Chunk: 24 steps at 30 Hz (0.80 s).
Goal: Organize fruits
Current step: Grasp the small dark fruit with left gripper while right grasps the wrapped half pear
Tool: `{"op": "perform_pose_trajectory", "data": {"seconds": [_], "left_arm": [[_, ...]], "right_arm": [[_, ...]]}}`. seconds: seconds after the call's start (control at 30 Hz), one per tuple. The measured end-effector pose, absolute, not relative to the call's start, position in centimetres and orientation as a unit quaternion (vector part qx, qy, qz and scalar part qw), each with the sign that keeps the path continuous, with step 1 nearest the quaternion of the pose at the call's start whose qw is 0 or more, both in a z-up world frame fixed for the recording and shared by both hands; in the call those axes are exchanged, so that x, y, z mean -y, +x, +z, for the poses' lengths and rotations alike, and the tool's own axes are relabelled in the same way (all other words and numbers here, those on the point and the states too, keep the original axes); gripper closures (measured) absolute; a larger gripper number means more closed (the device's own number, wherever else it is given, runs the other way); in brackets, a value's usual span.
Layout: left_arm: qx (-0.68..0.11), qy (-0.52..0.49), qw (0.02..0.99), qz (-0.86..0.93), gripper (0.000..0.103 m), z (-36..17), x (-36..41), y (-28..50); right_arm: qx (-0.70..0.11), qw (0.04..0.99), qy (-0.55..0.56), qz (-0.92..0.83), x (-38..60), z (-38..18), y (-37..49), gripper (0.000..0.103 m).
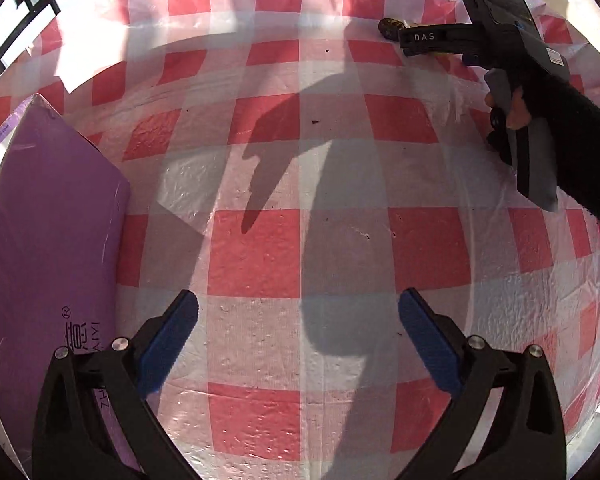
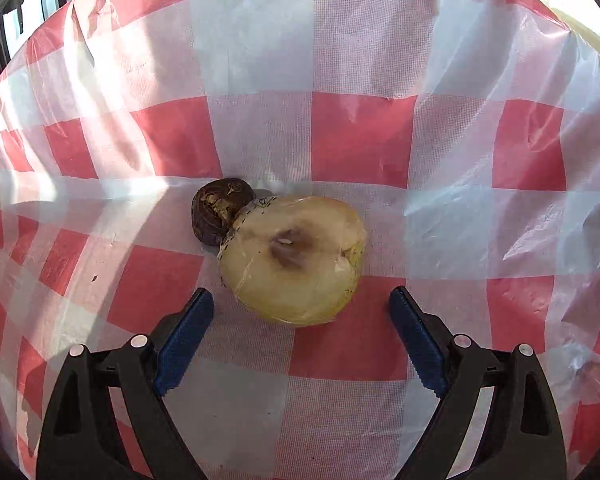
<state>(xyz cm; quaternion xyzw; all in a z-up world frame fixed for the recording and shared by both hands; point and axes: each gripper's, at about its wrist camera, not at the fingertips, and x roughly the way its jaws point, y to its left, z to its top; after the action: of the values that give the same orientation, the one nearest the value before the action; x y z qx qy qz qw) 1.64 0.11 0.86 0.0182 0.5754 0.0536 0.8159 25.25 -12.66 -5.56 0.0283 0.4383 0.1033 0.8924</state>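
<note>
In the right wrist view a pale yellow halved fruit wrapped in clear film point(image 2: 296, 260) lies cut face up on the red-and-white checked tablecloth point(image 2: 360, 140). A small dark brown round fruit point(image 2: 216, 212) touches its far left side. My right gripper point(image 2: 300, 300) is open, its blue pads just short of the halved fruit on either side. My left gripper point(image 1: 298, 312) is open and empty over bare cloth. In the left wrist view the right gripper's body point(image 1: 500, 28) is at the far right, with the dark fruit point(image 1: 390, 27) just beyond it.
A flat purple packet point(image 1: 48, 240) lies at the left edge of the table beside my left gripper. The checked tablecloth point(image 1: 260, 248) is wrinkled and shadowed in the middle. Windows show at the far left.
</note>
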Motion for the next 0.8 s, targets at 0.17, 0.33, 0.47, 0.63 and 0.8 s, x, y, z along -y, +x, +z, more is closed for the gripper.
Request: {"op": "perform_pose_trajectory", "data": {"seconds": [0.17, 0.33, 0.47, 0.63, 0.8], "left_arm": [[-0.567, 0.025, 0.82, 0.067, 0.003, 0.6, -0.2, 4.4], [-0.552, 0.021, 0.832, 0.06, 0.003, 0.4, 0.7, 10.1], [-0.537, 0.026, 0.842, 0.042, 0.003, -0.2, 2.4, 15.9], [-0.51, 0.05, 0.858, 0.026, 0.007, -0.7, 5.4, 23.2], [-0.49, 0.06, 0.869, 0.015, 0.018, -0.7, 7.7, 29.2]], "right_arm": [[-0.421, 0.898, 0.014, 0.127, 12.3, -5.2, 26.4, 0.037], [-0.41, 0.901, 0.067, 0.128, 15.8, -5.4, 24.2, 0.041], [-0.394, 0.907, 0.118, 0.087, 20.2, -5.7, 21.2, 0.041], [-0.391, 0.902, 0.173, 0.063, 24.0, -6.6, 18.6, 0.041], [-0.393, 0.892, 0.211, 0.065, 25.7, -7.1, 18.0, 0.041]]}}
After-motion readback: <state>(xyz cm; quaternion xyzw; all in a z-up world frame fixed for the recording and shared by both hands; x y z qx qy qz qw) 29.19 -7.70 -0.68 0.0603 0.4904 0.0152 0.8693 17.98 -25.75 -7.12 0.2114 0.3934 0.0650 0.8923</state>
